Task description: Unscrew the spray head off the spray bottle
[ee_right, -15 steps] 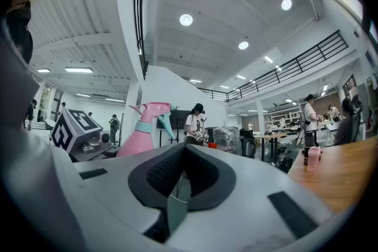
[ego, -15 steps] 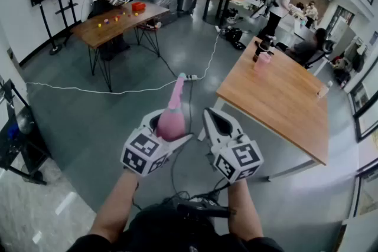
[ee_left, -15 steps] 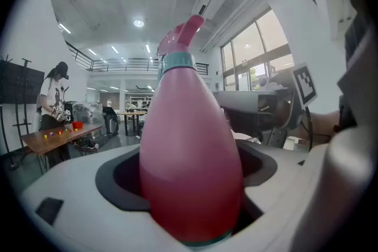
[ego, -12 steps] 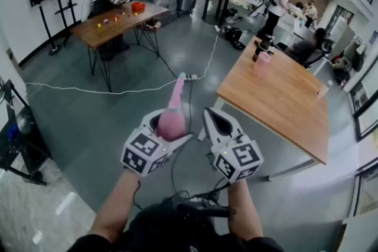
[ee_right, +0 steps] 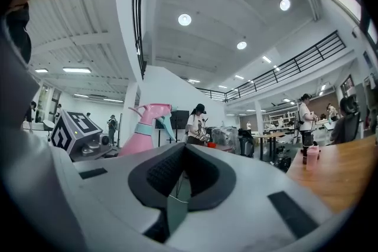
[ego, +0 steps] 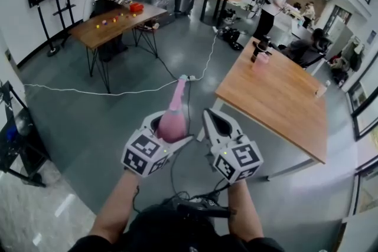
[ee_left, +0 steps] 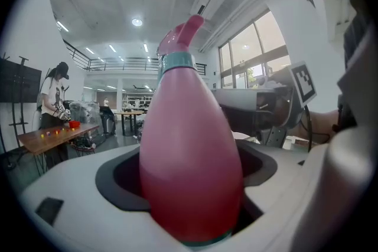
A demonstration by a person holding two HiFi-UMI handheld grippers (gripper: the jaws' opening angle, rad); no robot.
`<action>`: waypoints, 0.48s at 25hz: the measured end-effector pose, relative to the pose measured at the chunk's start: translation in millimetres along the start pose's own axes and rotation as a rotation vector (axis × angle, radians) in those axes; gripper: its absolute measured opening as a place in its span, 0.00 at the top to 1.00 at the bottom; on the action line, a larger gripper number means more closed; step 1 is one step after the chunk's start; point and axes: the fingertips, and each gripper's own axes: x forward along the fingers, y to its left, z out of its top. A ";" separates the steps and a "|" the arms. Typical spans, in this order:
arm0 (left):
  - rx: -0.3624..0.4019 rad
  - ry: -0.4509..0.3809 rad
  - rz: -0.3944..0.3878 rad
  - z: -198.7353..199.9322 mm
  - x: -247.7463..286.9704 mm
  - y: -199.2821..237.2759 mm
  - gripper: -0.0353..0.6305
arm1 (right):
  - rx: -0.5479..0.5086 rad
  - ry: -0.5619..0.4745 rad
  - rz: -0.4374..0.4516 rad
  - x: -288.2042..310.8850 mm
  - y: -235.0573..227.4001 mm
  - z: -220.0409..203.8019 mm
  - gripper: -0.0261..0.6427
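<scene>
Your left gripper pinches the pink spray bottle's belly in mid-air. Your right gripper, just beside it, is pressed together on nothing. Twisting the spray head could spin the smooth bottle in that low grip (or drop it). A wooden table sits to your right, and nothing blocks the head.
</scene>
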 end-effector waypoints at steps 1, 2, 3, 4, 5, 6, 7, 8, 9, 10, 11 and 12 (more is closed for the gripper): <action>0.001 0.000 -0.001 -0.7 0.0 -0.1 0.30 | -0.001 -0.001 0.002 0.1 0.9 0.4 0.94; 0.002 0.001 -0.002 -1.4 0.2 0.1 0.30 | -0.002 -0.003 0.004 0.3 2.0 0.9 0.94; 0.002 0.002 -0.003 -2.1 0.3 0.1 0.30 | -0.003 -0.005 0.008 0.6 3.6 1.5 0.94; 0.002 0.003 -0.004 -2.8 0.2 -0.2 0.30 | -0.004 -0.008 0.013 0.6 5.9 2.4 0.94; 0.002 0.004 -0.005 -3.3 -0.1 -0.8 0.30 | -0.005 -0.013 0.021 0.3 8.8 3.5 0.94; 0.002 0.005 -0.006 -3.9 -0.7 -1.8 0.30 | -0.004 -0.019 0.033 -0.2 12.5 5.1 0.94; 0.001 0.007 -0.008 -4.6 -1.1 -2.8 0.30 | -0.001 -0.027 0.049 -0.8 16.7 6.8 0.94; 0.001 0.009 -0.010 -5.3 -1.3 -3.8 0.30 | 0.005 -0.033 0.068 -1.3 21.1 8.7 0.94; 0.002 0.010 -0.011 -5.7 -1.3 -4.4 0.30 | 0.014 -0.038 0.088 -1.5 25.2 10.7 0.94; 0.005 0.010 -0.011 -5.5 -1.2 -4.5 0.30 | 0.023 -0.043 0.104 -1.4 28.7 12.9 0.94; 0.008 0.010 -0.010 -5.1 -1.2 -4.4 0.30 | 0.030 -0.045 0.116 -0.8 31.8 15.2 0.94; 0.011 0.010 -0.008 -4.9 -1.2 -4.1 0.30 | 0.033 -0.046 0.124 0.1 34.6 17.1 0.94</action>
